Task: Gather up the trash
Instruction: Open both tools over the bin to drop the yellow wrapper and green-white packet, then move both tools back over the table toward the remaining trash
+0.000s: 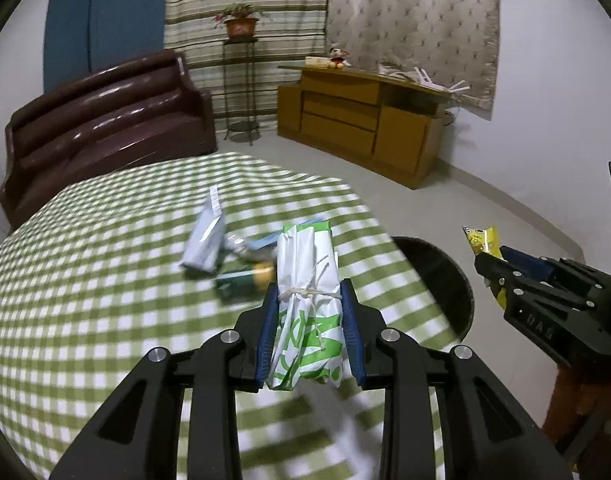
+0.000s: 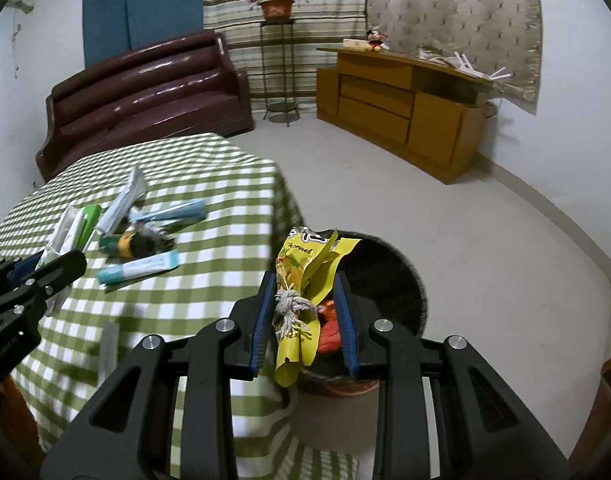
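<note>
at the bottom centre of the left wrist view, the left gripper has its blue pads pressed narrow against both sides of a white and green paper packet tied round with string; the packet stands up between them above the green checked tablecloth. in the right wrist view the right gripper, also bottom centre, is clamped narrow on a crumpled yellow snack wrapper with a knot of pale string against its left pad. the wrapper sits in the frame over the dark round bin, which stands on the floor just right of the table edge; something orange-red shows inside it.

further up and left in the right view, more trash lies on the cloth: a light blue tube, a dark green and yellow item, a second blue tube and a grey-white sachet. a grey strip lies nearer, at lower left.

beyond the table, a brown sofa fills the upper left, a potted plant on a wire stand sits at top centre, and a wooden cabinet stands at upper right.
</note>
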A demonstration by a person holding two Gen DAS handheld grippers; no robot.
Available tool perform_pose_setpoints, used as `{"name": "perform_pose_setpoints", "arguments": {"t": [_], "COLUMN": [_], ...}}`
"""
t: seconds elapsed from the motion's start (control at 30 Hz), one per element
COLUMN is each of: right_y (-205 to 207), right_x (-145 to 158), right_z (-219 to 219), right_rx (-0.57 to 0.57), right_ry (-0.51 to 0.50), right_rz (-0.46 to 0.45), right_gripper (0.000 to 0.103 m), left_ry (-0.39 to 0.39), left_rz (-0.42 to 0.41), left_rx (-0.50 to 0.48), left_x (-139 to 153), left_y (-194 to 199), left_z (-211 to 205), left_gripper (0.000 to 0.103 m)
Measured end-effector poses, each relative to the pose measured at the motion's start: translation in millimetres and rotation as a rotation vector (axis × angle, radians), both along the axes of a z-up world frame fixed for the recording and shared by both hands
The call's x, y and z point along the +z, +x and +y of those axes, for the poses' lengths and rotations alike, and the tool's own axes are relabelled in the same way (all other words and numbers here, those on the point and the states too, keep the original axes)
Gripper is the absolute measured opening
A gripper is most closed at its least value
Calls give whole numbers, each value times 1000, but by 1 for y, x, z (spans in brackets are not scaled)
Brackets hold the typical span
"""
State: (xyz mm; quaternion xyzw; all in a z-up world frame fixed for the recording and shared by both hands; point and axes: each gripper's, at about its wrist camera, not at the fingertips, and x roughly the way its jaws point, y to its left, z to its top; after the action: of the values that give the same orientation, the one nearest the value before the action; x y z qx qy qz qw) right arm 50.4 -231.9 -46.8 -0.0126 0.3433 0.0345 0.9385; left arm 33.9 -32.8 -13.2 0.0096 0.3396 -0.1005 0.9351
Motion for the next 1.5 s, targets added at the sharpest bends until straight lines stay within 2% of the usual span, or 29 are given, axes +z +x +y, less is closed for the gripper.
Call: {"name": "perform_pose_setpoints", "arguments": {"t": [0.23,0.57,1.17,1.27,1.33,1.5], "right_y": [17,34,58,60,61,60], "right_x": [-3,-9,-22,-23,-23,-24], "right_z": [-20,-42,-66,-69,-69,-70], "right_rx": [-43,-75,-92,-101,-102,-108], "right_ry": [-12,1,38,45,45,48], "right_rz": [-11,-6,9,5,7,9], "right_gripper": [29,29,31,40,40,40], "left_ry": [6,24,53,51,52,52], "left_rz": [5,15,67,76,73,73], "left_rx": [-61,-98,-121,-115,-114,-110], "left_x": [-3,-10,-28,-30,-30,-30], "left_y": [30,57,86,90,90,91], "left_z": [-45,-85,-117,-117,-116,-116], "left_gripper": [31,31,32,41,46,50]}}
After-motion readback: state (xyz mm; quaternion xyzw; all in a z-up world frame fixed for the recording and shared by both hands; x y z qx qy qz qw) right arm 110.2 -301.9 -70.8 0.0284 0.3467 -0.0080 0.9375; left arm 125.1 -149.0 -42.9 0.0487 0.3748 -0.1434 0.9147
